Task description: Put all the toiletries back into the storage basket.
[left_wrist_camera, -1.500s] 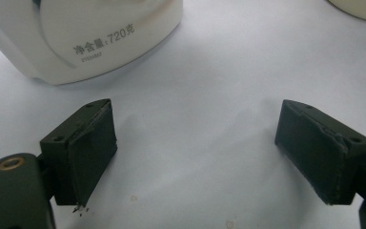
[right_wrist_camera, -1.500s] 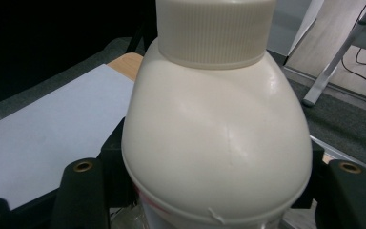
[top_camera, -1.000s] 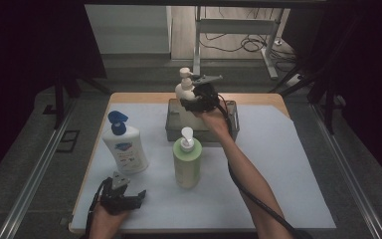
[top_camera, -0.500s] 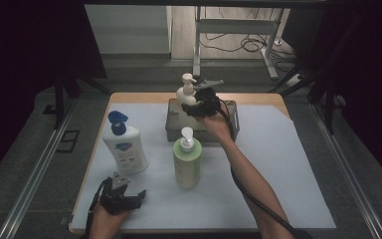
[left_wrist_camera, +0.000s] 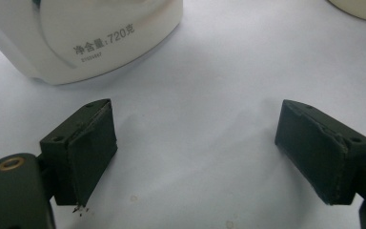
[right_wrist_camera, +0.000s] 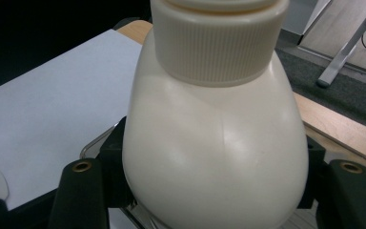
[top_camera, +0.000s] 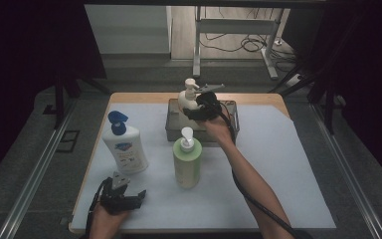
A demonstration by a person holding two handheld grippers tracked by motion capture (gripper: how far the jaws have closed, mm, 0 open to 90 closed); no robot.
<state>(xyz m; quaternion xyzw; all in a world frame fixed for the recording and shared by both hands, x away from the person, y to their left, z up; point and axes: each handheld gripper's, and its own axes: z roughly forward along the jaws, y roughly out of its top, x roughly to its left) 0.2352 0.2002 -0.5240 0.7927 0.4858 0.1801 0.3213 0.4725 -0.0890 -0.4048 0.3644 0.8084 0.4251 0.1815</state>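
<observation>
A cream pump bottle (top_camera: 187,98) (right_wrist_camera: 217,138) is held upright over the metal tray (top_camera: 231,110), with my right gripper (top_camera: 199,107) shut on its round body. A green pump bottle (top_camera: 187,160) stands in the middle of the white mat. At the left stands a white bottle with a blue cap (top_camera: 124,146), and its base (left_wrist_camera: 76,33) fills the top left of the left gripper view. My left gripper (top_camera: 122,196) (left_wrist_camera: 195,152) rests low on the mat near the front edge, open, with nothing between its pads (left_wrist_camera: 93,150).
The white mat (top_camera: 288,164) covers a wooden table (top_camera: 258,98). The tray's wire rim (right_wrist_camera: 95,143) shows beside the cream bottle. Metal rails (top_camera: 35,164) run along both sides of the table. Desk legs and cables (top_camera: 243,42) lie on the floor beyond.
My right gripper has carried the cream bottle a little left and toward the back of the tray. The left gripper has stayed still.
</observation>
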